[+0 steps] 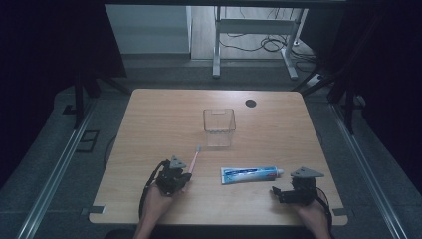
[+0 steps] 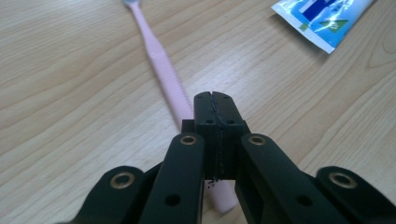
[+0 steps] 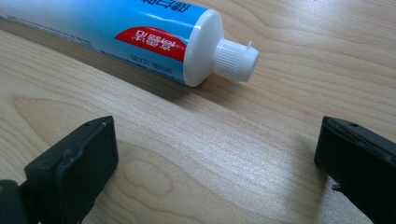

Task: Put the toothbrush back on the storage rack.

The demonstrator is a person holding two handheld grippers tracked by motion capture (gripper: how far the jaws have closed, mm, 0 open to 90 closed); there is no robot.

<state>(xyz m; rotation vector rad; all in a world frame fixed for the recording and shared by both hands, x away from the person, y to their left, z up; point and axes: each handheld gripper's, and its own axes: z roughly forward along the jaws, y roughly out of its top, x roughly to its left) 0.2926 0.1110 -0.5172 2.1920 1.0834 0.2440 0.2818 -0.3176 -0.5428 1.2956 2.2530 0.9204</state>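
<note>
My toothbrush (image 2: 161, 70) lies on the counter (image 1: 149, 124), lower centre-left of the high view, handle pinched in my left gripper (image 1: 185, 178), jaws closed tight on it. My right gripper (image 1: 278, 194), lower right, jaws wide, faces the toothpaste (image 1: 249, 174).

one pink toothbrush (image 1: 194, 160), one toothpaste tube (image 1: 250, 174) (capped), one clear container (image 1: 219, 127)

Pale matt wood-grain table (image 1: 149, 114); clear, smooth plastic cup (image 1: 219, 127). Pink matt plastic toothbrush (image 2: 161, 65), handle finely ribbed; glossy blue toothpaste tube (image 3: 140, 32) with ridged white plastic cap (image 3: 236, 58). Matt black plastic grippers, brass-coloured rivets on the left gripper (image 2: 215, 100).
</note>
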